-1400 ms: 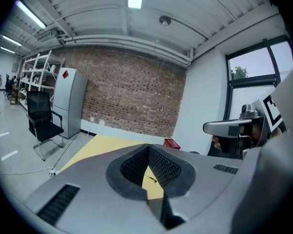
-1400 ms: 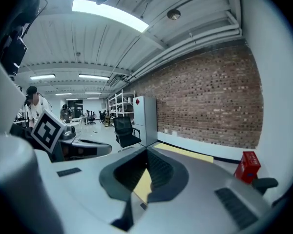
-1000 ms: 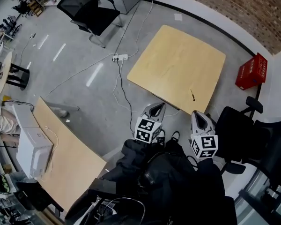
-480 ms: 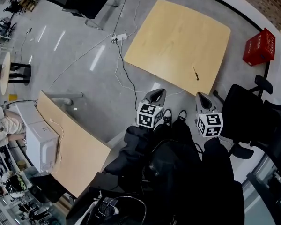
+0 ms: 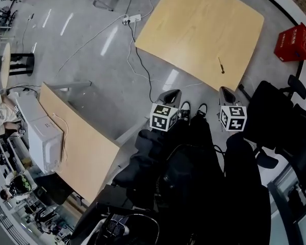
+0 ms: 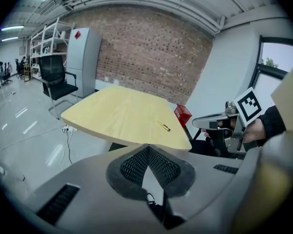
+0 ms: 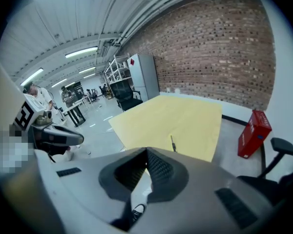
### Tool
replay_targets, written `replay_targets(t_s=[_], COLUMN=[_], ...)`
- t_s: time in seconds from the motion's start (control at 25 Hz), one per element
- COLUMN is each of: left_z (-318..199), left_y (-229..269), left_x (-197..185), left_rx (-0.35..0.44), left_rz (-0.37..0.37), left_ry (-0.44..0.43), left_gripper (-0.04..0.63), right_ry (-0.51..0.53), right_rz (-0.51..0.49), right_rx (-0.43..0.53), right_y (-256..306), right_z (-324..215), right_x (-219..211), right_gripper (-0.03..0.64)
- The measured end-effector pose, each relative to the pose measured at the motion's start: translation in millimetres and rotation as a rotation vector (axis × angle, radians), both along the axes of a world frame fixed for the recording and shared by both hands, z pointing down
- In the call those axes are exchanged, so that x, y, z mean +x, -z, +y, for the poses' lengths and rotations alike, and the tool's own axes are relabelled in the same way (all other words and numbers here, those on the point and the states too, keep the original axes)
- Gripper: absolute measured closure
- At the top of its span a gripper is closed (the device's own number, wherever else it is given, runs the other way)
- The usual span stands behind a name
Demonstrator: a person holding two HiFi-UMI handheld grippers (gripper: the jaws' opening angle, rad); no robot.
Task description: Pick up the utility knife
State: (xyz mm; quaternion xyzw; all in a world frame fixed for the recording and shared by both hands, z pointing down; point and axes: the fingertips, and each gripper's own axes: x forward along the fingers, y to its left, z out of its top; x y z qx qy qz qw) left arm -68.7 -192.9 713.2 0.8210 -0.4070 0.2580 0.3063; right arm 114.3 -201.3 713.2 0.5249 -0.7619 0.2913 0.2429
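Head view puts the knife [image 5: 222,65] at upper right, lying close to the tabletop's [image 5: 194,24] near edge, untouched. Both grippers sit below it at frame centre, well apart from it. The left gripper [image 5: 172,94] and right gripper [image 5: 226,92] each have fingers pressed together, holding nothing. Approach looks like the step in hand. Next, the right gripper, the nearer 1, needs its fingers spread, then set astride the knife.
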Motion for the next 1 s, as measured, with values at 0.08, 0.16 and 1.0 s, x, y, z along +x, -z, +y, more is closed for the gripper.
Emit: replay_targets(t_s=[0.08,0.16,1.0], left_z=[5,8,35], left_y=[-9,-17,-63], left_x=[-5,-10,-30], left_rx=[-0.017,-0.031,-0.138], left_rz=[-0.006,-0.008,-0.023], left_ry=[0.015,0.03,0.046], left_gripper=[0.594,0.594,0.594], right_ry=[0.007,0.02,0.054], right_rz=[0.004,0.006,0.066], right_rx=[-0.024,-0.043,-0.127], right_y=[-11,-20,-85], right_z=[0,-2,-70], right_x=[1,0,20], right_gripper=[0.614,0.614,0.576])
